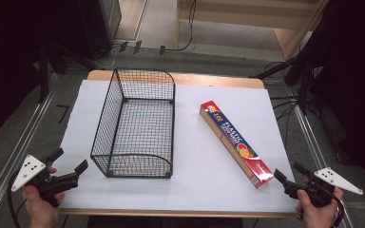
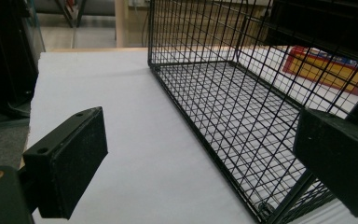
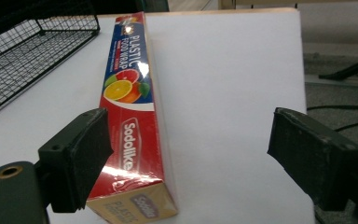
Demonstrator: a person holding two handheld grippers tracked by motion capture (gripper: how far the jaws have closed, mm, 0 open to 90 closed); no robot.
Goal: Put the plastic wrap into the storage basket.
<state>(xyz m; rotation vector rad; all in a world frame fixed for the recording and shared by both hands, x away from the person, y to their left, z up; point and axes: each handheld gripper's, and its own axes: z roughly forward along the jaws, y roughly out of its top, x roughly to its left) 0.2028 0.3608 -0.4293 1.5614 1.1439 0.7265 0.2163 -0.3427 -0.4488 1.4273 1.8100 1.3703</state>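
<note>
Plastic wrap box [image 1: 236, 142] lies beside the wire basket [image 1: 135, 124] (empty); left tool [image 1: 70, 166] and right tool [image 1: 288, 173] both gape wide.

lab / recording rig | aluminium rails [image 1: 19, 142] flank table [image 1: 171, 78] | floor cables [image 1: 285, 102] | tripod legs [image 1: 45, 71]

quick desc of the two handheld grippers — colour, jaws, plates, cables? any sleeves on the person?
Both are black. The left gripper and right gripper each have two flat rectangular black jaws with matte pads and small screw holes. Each carries a white three-cornered plate dotted with dark holes, and a black cable loops from each near the hand. A brass-coloured ring sits at the lower-left corner of each gripper view. Hands and wrists are bare; no sleeves visible.
</note>
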